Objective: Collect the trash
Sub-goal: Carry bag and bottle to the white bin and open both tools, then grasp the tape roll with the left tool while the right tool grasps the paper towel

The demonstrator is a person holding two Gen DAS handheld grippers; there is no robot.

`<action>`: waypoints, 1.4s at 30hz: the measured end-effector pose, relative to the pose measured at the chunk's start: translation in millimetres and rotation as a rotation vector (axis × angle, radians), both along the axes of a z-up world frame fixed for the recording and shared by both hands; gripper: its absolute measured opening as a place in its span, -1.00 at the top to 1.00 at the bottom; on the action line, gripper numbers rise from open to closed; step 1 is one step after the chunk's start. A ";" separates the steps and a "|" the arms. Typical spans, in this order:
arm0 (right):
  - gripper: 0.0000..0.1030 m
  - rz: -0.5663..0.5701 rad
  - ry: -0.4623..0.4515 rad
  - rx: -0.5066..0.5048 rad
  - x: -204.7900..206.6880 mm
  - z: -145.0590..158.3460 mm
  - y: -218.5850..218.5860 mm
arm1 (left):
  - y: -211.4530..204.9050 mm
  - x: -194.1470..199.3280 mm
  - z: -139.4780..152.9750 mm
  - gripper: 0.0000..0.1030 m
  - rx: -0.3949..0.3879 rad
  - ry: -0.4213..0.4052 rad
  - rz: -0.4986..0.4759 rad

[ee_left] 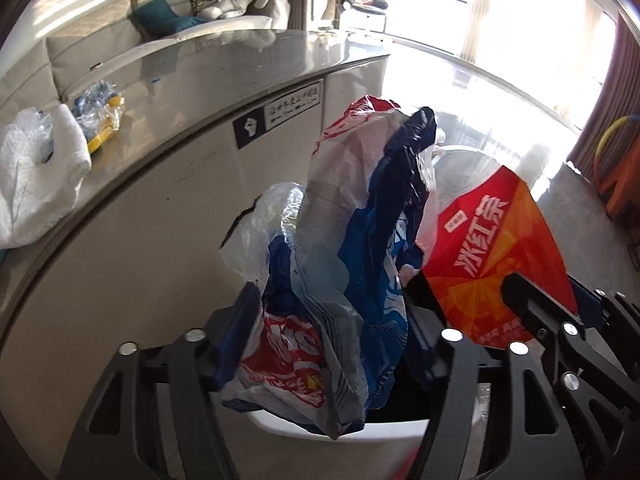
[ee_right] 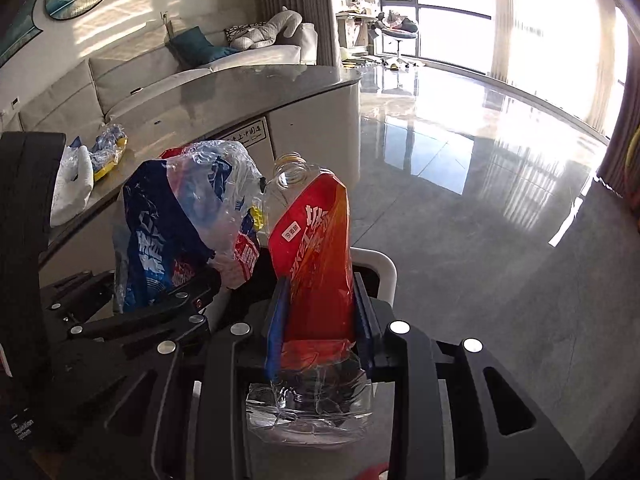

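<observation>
Trash in both tongs right now, held over what looks like a white bin beside the desk. Left tongs are clamped on a wad of plastic wrappers, blue, white and red film all scrunched together. Right tongs are closed on a crushed clear bottle with a red label, cap off, gripped across the labelled middle with the neck pointing away.

Handling guess: both are super light. The wrappers are floppy and slick, so only the pinched fold is really secured and loose layers could slide out; bunching them near the middle looks like the safest hold. The bottle is thin and already buckled, so it'll give under the squeeze rather than crack. The label film is slippery, though, so a grip on the flattened waist beats the rounded base.

More stuff sits on the desk: a white towel and a crinkled clear bag with blue and yellow bits.
</observation>
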State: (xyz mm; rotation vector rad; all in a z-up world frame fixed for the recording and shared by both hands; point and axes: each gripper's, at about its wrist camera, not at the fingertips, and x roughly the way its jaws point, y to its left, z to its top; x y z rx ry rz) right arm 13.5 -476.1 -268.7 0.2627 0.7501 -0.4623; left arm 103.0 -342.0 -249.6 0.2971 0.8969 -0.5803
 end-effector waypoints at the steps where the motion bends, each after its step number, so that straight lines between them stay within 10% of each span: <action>1: -0.28 -0.025 0.012 -0.002 -1.3 -2.5 -3.3 | -0.5 8.3 -5.2 -0.91 0.047 0.004 0.042; 2: -0.96 -0.054 0.021 0.002 -1.1 -4.4 -7.8 | -1.5 15.0 -12.7 -0.91 0.083 0.029 0.053; 4: -0.91 -0.052 0.019 0.041 -7.0 -9.8 -15.1 | -0.3 25.5 -22.9 -0.91 0.094 0.103 0.010; 25: -0.91 -0.017 -0.086 -0.095 1.3 55.1 14.2 | 23.4 13.4 40.5 -0.91 0.070 -0.099 0.033; 42: -0.91 0.369 -0.237 -0.111 98.6 119.6 139.9 | 213.0 66.5 99.6 -0.91 0.063 -0.209 0.405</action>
